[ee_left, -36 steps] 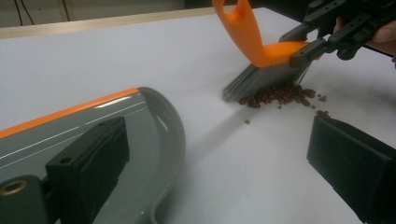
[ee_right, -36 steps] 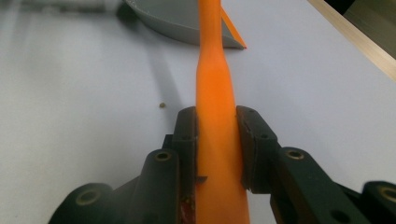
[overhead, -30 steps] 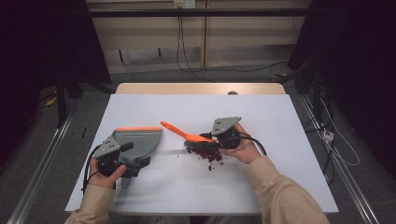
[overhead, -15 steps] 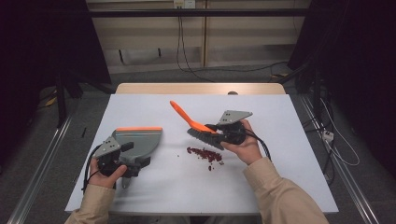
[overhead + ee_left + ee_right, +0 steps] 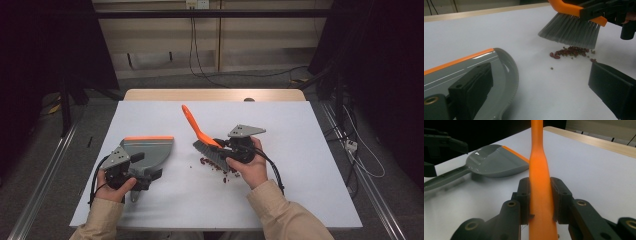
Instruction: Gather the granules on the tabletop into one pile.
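The right tool (image 5: pixel 226 145) is pinching the brush (image 5: pixel 202 138) just above the beans (image 5: pixel 217 165); the left tool (image 5: pixel 142 170) is gripping the dustpan (image 5: pixel 147 149), well left on the bench (image 5: pixel 300 165). A fast sweep risks scattering beans past the pan

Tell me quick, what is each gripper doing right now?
Left gripper: looks closed on the grey plastic dustpan with the orange lip, grip not clearly seen.
Right gripper: jaws closed on the orange-handled brush.
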Demonstrator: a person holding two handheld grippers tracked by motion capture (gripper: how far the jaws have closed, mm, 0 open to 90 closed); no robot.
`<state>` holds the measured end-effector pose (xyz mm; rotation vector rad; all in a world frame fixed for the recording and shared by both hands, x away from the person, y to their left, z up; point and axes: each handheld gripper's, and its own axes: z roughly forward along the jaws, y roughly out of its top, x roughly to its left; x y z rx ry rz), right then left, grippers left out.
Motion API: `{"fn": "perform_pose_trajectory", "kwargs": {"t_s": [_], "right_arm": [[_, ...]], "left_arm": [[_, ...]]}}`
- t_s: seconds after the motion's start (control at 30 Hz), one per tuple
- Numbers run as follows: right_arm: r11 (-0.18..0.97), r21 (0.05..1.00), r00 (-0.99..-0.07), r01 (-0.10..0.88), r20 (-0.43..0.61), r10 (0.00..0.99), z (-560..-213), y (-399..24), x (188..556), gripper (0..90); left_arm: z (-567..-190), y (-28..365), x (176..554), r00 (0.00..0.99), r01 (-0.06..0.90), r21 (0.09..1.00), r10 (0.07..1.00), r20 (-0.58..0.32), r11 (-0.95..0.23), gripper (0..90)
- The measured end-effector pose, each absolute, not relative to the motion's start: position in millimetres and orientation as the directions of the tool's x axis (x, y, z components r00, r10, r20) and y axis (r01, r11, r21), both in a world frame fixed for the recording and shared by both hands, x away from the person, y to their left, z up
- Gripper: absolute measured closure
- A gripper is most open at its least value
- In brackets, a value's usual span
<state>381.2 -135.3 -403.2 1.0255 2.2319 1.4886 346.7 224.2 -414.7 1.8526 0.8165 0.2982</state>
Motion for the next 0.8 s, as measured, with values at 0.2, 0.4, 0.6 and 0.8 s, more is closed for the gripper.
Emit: {"fn": "perform_pose_trajectory", "kwargs": {"t_s": [0.2, 0.4, 0.6, 0.8], "right_arm": [[0.197, 0.883, -0.689, 0.426, 0.176, 0.703, -401, -130, 380, 71.8], [0.175, 0.880, -0.678, 0.441, 0.199, 0.707, -404, -121, 380, 71.7], [0.174, 0.873, -0.683, 0.456, 0.218, 0.697, -409, -103, 381, 71.7], [0.158, 0.862, -0.689, 0.482, 0.262, 0.676, -416, -83, 378, 71.7]], "left_arm": [[-413, 225, 346, 0.736, 0.393, 0.892, 0.658, -0.160, -0.222, 5.4], [-413, 224, 346, 0.738, 0.392, 0.892, 0.655, -0.161, -0.222, 5.4], [-413, 225, 346, 0.736, 0.392, 0.894, 0.657, -0.164, -0.216, 5.4], [-414, 225, 346, 0.734, 0.398, 0.891, 0.658, -0.167, -0.218, 5.4]]}}
